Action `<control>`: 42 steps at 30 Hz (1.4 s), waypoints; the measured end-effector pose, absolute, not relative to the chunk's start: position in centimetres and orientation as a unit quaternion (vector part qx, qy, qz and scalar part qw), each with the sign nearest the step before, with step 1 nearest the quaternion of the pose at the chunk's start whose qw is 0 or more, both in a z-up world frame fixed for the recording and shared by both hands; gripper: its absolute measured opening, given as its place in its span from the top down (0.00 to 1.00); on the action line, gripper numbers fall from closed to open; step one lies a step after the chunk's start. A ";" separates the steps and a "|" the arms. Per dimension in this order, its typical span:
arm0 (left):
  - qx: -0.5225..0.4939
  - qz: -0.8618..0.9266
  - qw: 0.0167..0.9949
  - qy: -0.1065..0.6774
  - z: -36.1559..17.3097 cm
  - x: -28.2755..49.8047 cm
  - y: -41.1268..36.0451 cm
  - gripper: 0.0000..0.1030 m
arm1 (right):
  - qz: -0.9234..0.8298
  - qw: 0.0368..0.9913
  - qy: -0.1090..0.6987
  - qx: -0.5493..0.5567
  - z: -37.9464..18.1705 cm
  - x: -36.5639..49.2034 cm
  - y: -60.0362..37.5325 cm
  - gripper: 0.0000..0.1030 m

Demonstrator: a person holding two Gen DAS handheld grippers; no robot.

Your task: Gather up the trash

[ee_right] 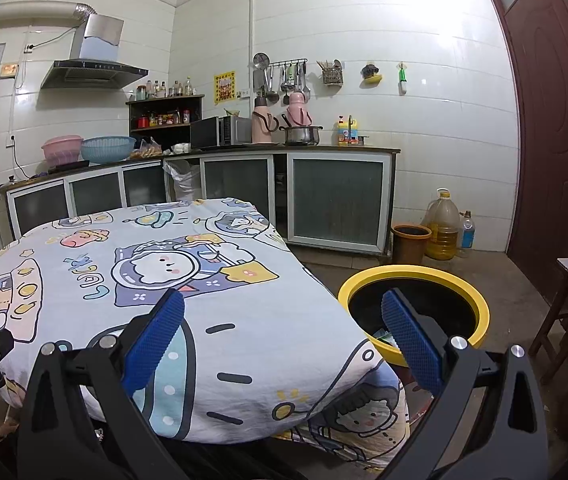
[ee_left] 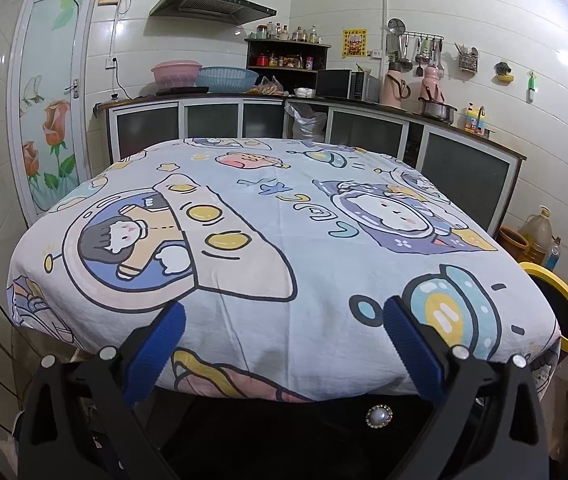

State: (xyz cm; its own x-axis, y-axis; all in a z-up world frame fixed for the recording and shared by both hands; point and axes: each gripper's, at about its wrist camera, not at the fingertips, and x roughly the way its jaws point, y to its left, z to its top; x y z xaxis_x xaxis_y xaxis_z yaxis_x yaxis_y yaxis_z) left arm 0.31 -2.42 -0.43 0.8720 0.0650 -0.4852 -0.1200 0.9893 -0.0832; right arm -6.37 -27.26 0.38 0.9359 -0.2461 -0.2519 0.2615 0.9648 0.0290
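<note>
Both tongs, left (ee_left: 284,320) and right (ee_right: 283,312), wide, empty, above cartoon-print tablecloth (ee_left: 268,216); yellow-rimmed bin (ee_right: 415,276) beside.

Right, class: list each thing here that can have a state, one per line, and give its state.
left gripper: open, empty
right gripper: open, empty
yellow-rimmed bin: uncovered, some litter inside
tablecloth: spread flat, nothing on it
brown door: closed
</note>
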 end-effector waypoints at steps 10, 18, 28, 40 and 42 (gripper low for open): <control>-0.053 0.044 0.966 0.248 -0.4 0.5 -2.5 0.07 | -0.131 0.982 0.128 0.038 0.2 -6.3 -27.3 0.08; -0.052 0.042 0.966 0.249 -0.4 0.5 -2.6 0.07 | -0.132 0.982 0.129 0.038 0.2 -6.2 -27.3 0.08; -0.051 0.040 0.966 0.250 -0.5 0.6 -2.6 0.07 | -0.133 0.981 0.133 0.040 -0.1 -6.1 -27.2 0.08; -0.048 0.038 0.966 0.251 -0.7 0.9 -2.5 0.07 | -0.135 0.980 0.137 0.045 -0.1 -5.9 -27.1 0.08; -0.048 0.037 0.966 0.251 -0.7 0.9 -2.5 0.07 | -0.135 0.980 0.137 0.045 -0.1 -5.9 -27.1 0.08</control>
